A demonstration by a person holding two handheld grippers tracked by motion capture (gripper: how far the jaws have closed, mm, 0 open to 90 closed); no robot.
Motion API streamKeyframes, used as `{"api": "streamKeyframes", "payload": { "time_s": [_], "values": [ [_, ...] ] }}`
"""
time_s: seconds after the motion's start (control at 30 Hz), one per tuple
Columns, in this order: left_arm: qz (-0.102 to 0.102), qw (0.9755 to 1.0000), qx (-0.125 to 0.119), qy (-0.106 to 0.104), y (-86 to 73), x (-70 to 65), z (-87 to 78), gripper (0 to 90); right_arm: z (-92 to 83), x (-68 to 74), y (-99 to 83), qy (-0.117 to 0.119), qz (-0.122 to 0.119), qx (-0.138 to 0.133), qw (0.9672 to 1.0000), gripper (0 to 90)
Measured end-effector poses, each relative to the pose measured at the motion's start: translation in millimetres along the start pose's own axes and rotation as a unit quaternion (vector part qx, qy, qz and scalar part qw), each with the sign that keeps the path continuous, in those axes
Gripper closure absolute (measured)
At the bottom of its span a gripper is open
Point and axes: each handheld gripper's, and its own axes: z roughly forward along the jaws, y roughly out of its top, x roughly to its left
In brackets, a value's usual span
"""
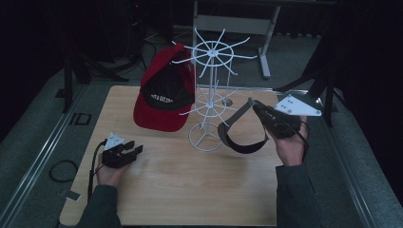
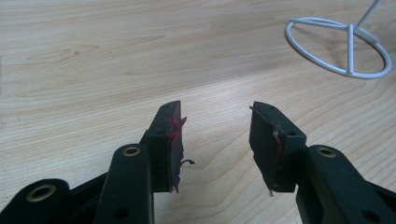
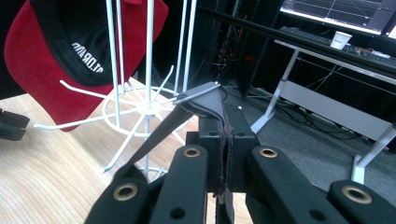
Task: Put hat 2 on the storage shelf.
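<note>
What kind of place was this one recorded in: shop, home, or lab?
Probably a lab or recording workspace, not a shop. A bare wooden table stands among dark curtains, a monitor showing plots sits on a desk behind, and cables lie on the carpet. The white rack holding a red cap looks like a prop.

A dark visor hangs looped beside the white wire rack's base.

caps: two, a red one hung on the rack and a black visor in the right tool
racks: one, white wire, standing on the surface
rack tiers: two rings of hooks
tools: two, left tool and right tool
surfaces: one, pale wood
hands: two, one per tool
</note>
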Motion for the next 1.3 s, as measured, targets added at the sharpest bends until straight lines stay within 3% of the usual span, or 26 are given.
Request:
{"api": "streamKeyframes", "payload": {
  "time_s": [0.43,1.3],
  "values": [
    [0.0,1.0,0.002,-0.001,-0.1,-0.2,0.4,54.7,-2.4,-5.2,8.4,-0.001,0.003,-0.007,1.0,88.2],
    [0.002,1.0,0.004,-0.002,0.0,-0.1,0.9,54.6,-13.7,-17.0,37.5,0.008,0.018,-0.051,0.9985,88.2]
  ]
}}
